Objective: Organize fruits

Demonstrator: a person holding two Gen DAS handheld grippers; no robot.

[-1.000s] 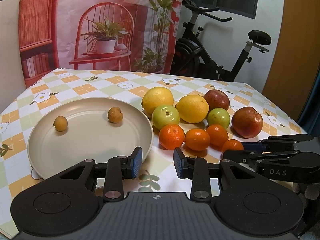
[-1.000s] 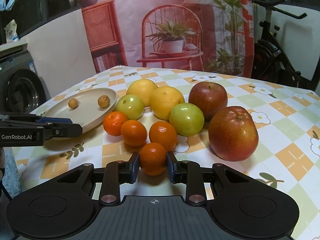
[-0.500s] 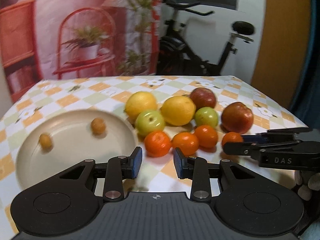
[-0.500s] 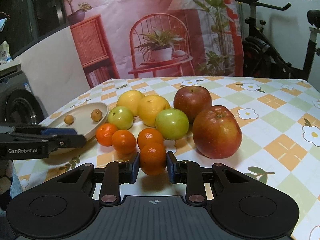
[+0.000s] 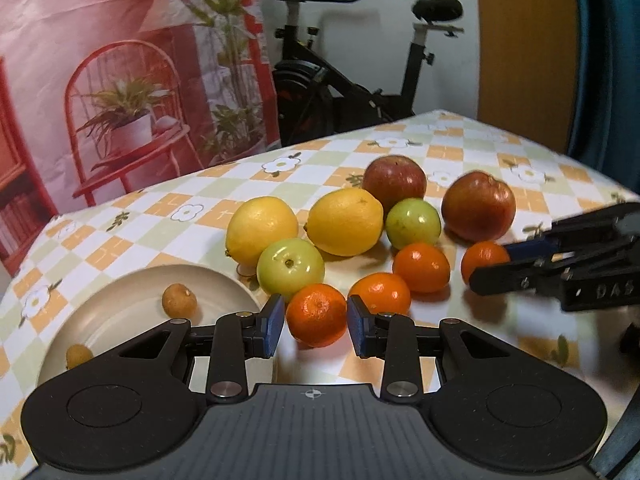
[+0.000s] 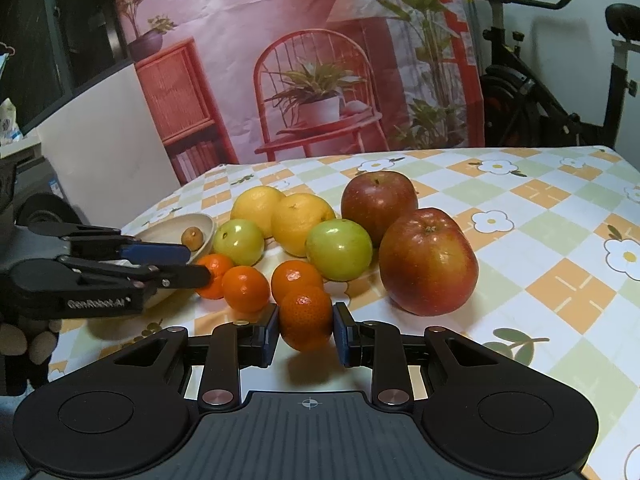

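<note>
Fruit lies clustered on the checked tablecloth: two lemons (image 5: 344, 221), two green apples (image 5: 290, 266), two red apples (image 5: 478, 205) and several tangerines. My left gripper (image 5: 316, 324) is open, its jaws on either side of a tangerine (image 5: 317, 314) with gaps showing. My right gripper (image 6: 306, 328) is shut on another tangerine (image 6: 306, 316), which also shows in the left wrist view (image 5: 482, 258). A cream plate (image 5: 120, 320) at the left holds two small brown fruits (image 5: 179, 301).
An exercise bike (image 5: 360, 80) stands behind the table's far edge. A printed backdrop (image 6: 300, 60) hangs at the back. The left gripper (image 6: 120, 268) crosses the right wrist view at the left, in front of the plate (image 6: 176, 232).
My left gripper moved right from the plate to straddle the nearest tangerine. My right gripper stays shut on its tangerine and has lifted and turned a little.
</note>
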